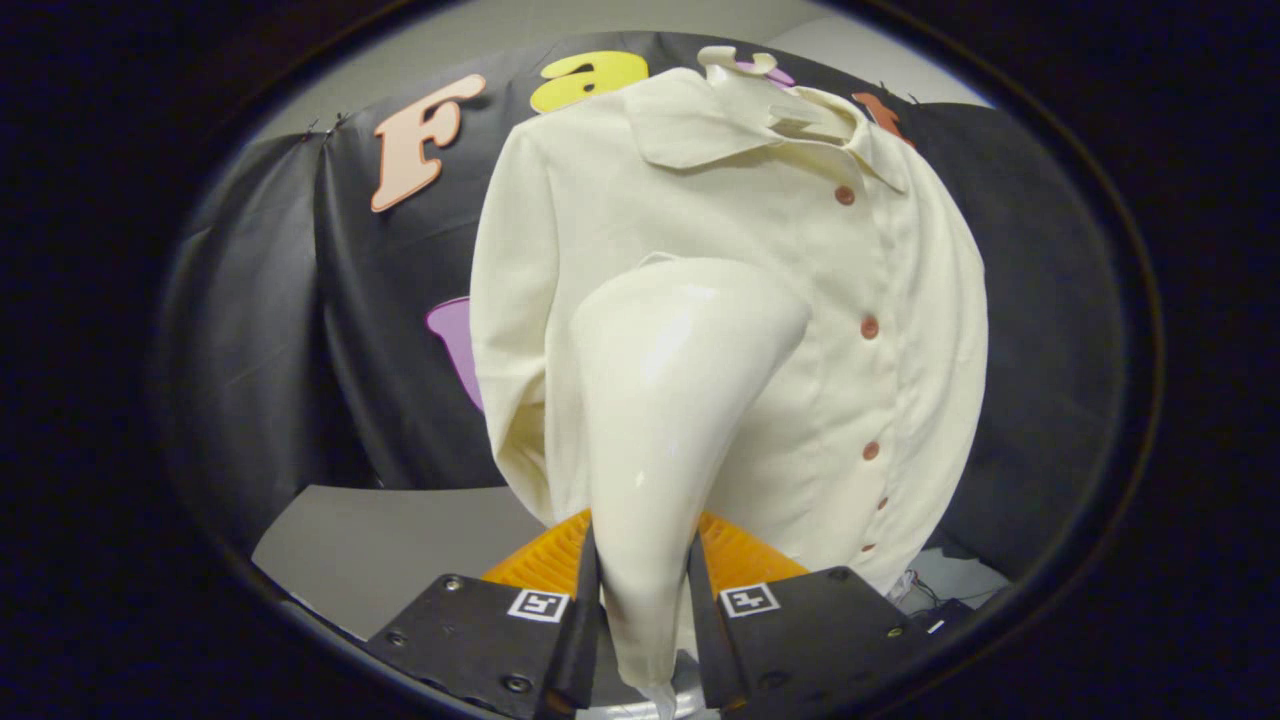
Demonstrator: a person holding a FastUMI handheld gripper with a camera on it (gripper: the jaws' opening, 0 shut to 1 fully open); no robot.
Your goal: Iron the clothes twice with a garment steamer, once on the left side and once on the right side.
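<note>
Ahead: the shirt point(760, 330) hangs close, filling the centre of the frame.
Between fingers: the steamer point(660, 420) fills the gripper point(645, 610), both fingers pressed on its handle.
Lower centre: orange basket point(740, 560) beneath the shirt.
Lower left: bare table point(400, 545), open passage.

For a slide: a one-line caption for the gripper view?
Tongs shut on the garment steamer, its head raised against a hanging cream shirt.

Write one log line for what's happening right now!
gripper: shut on steamer | steamer head: against shirt front, left of buttons | shirt: hanging
</note>
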